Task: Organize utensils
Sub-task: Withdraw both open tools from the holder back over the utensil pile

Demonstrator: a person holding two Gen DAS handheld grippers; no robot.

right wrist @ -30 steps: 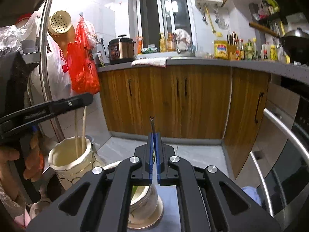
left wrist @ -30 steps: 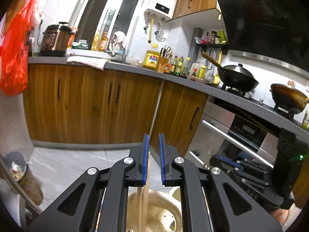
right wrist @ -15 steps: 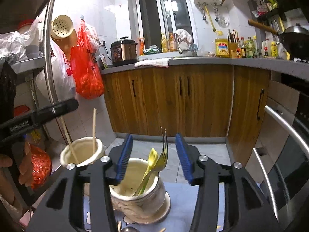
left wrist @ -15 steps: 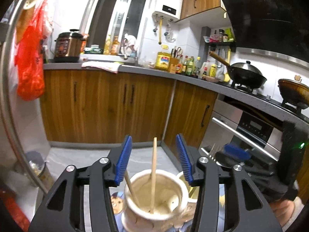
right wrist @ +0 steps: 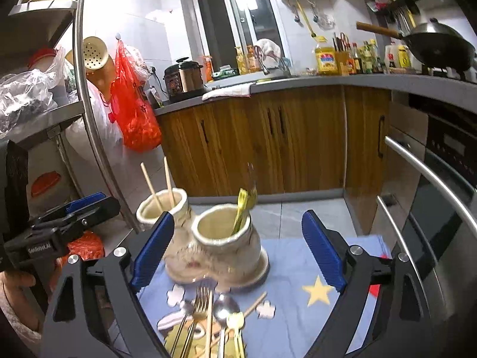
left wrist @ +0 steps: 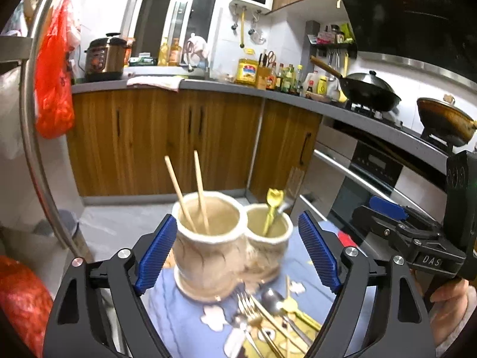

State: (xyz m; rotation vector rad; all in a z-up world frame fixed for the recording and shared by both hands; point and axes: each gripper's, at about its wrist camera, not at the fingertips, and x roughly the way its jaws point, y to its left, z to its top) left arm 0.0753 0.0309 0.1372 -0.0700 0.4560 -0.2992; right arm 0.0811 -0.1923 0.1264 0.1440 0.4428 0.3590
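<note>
Two chopsticks (left wrist: 190,191) stand in the left cup (left wrist: 208,250), tips up, leaning left. Both the left gripper (left wrist: 238,250) and right gripper (right wrist: 238,253) have jaws wide open, holding nothing.

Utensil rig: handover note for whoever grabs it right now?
Left gripper: open, empty, facing the two holders.
Right gripper: open, empty, same spot from the other side.
Left holder: two chopsticks standing in it.
Right holder: gold fork and yellow spoon.
Left to sort: a loose pile of forks, spoons and chopsticks on the blue mat in front of the holders.
</note>
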